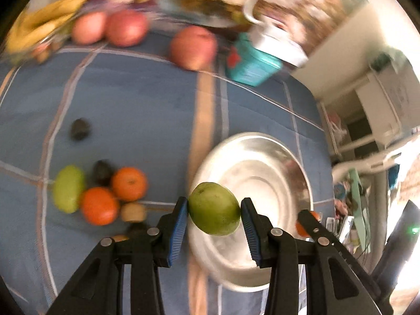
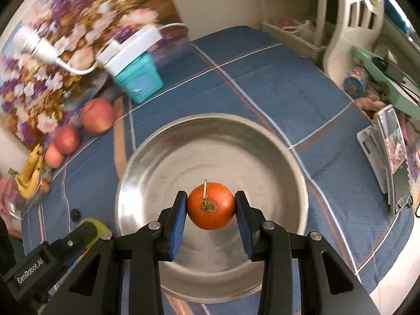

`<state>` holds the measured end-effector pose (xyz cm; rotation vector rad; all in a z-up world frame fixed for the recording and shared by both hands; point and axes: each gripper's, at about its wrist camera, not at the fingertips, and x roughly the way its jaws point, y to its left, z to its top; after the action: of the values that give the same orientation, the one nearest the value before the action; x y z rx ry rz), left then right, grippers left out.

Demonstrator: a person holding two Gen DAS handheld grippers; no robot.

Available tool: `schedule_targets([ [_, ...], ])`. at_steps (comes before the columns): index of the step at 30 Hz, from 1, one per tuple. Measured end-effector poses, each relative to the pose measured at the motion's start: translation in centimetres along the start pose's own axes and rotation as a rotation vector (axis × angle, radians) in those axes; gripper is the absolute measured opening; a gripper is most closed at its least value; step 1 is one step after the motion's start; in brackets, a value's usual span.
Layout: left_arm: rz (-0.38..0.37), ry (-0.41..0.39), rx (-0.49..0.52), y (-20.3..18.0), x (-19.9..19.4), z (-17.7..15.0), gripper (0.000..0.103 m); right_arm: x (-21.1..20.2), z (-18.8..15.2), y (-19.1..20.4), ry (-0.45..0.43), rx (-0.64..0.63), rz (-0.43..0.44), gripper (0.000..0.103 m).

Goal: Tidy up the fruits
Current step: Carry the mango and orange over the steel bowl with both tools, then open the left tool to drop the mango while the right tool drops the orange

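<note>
Both wrist views overlook the steel bowl (image 1: 262, 157) (image 2: 210, 131).

Blue plaid bed (image 2: 275, 84): steel bowl (image 2: 162, 162), apples (image 1: 193, 47), seemingly bananas (image 1: 42, 26).

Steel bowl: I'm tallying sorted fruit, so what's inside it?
The steel bowl shows bare metal. The right gripper holds an orange over it, hiding part of the bottom.
</note>
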<state>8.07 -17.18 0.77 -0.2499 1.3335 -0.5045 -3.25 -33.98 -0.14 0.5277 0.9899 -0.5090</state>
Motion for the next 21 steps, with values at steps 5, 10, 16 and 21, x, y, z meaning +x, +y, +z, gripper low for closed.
schedule_targets([
  [5,0.005,0.010,0.046,-3.1,1.8,0.3,0.044,0.1,0.3,-1.2,0.003,0.026,-0.004,0.038],
  [10,0.022,0.024,0.056,-4.1,2.9,0.4,0.044,0.2,0.4,-1.5,0.005,0.035,-0.007,0.039],
  [16,0.023,0.029,0.061,-4.4,3.2,0.3,0.046,0.2,0.4,-1.8,0.007,0.046,-0.012,0.039],
  [21,0.027,0.009,0.076,-4.8,2.4,0.4,0.051,-0.2,0.5,-1.9,-0.007,0.050,-0.019,0.052],
])
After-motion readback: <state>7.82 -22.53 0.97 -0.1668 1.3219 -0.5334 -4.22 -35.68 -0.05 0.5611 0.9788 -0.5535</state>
